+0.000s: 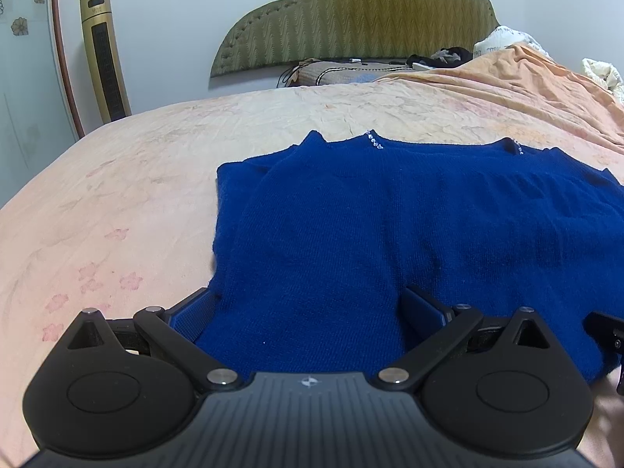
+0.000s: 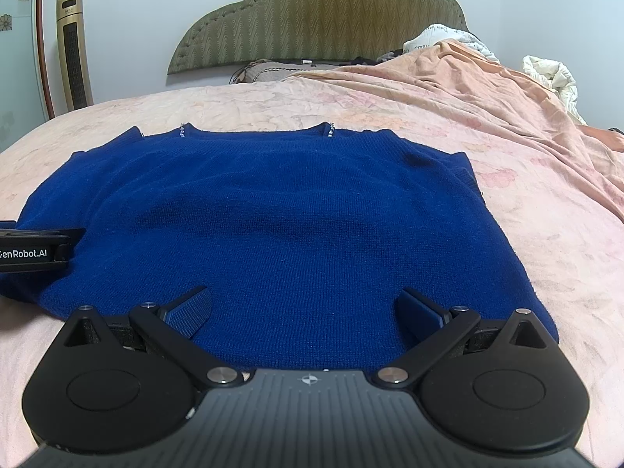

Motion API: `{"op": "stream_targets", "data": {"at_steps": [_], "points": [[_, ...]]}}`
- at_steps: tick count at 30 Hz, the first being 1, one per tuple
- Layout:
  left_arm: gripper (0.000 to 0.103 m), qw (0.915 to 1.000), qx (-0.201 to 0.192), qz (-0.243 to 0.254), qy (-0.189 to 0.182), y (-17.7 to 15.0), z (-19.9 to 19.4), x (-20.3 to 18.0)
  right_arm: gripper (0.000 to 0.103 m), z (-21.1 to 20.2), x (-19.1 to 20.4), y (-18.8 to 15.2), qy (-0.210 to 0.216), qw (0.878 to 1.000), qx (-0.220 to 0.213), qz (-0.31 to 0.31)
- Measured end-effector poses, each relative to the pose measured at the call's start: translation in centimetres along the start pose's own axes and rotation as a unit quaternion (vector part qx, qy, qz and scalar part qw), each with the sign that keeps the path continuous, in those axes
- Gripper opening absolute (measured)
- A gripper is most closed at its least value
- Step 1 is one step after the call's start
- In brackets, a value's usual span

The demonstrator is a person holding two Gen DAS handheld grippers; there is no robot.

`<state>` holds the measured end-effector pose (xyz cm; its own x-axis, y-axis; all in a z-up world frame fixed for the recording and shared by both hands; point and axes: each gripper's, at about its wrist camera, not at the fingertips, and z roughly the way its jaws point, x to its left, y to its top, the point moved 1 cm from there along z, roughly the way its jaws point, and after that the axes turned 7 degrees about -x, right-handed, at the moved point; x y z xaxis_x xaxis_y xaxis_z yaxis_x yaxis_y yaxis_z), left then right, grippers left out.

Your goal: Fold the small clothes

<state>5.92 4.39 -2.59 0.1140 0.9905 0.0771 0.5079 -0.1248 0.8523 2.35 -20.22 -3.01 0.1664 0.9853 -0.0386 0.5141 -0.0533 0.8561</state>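
1. Nearest the cameras, both grippers sit at the near hem: left gripper [image 1: 308, 312] and right gripper [image 2: 304, 308], fingers spread wide, grasping nothing.
2. The bed [image 2: 546, 234] carries a blue sweater [image 2: 273, 214] flat near its front edge, collar toward the headboard [image 2: 312, 19].
3. The knit looks soft, light and floppy; the hem corners seem the best hold.
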Motion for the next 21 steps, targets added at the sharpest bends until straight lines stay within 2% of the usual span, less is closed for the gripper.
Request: {"op": "stream_targets", "data": {"at_steps": [9,14,18,21], "points": [[0.103,1.0000,0.002,0.007,-0.001,0.1,-0.2,-0.1,0.103,0.0,0.0,0.0,-0.001,1.000,0.000,-0.001],[0.103,0.9992,-0.010,0.032,-0.021,2.0,-1.7,0.8,0.103,-0.6,0.0,0.1,-0.005,1.000,-0.003,-0.003],[0.103,0.9988,-0.019,0.043,0.012,4.5,-2.0,2.2,0.103,-2.3,0.8,0.7,0.007,1.000,-0.019,0.001],[0.103,0.9974,-0.016,0.055,0.044,5.5,-1.9,2.1,0.103,-3.4,2.1,1.6,0.001,0.999,-0.037,-0.028]]}}
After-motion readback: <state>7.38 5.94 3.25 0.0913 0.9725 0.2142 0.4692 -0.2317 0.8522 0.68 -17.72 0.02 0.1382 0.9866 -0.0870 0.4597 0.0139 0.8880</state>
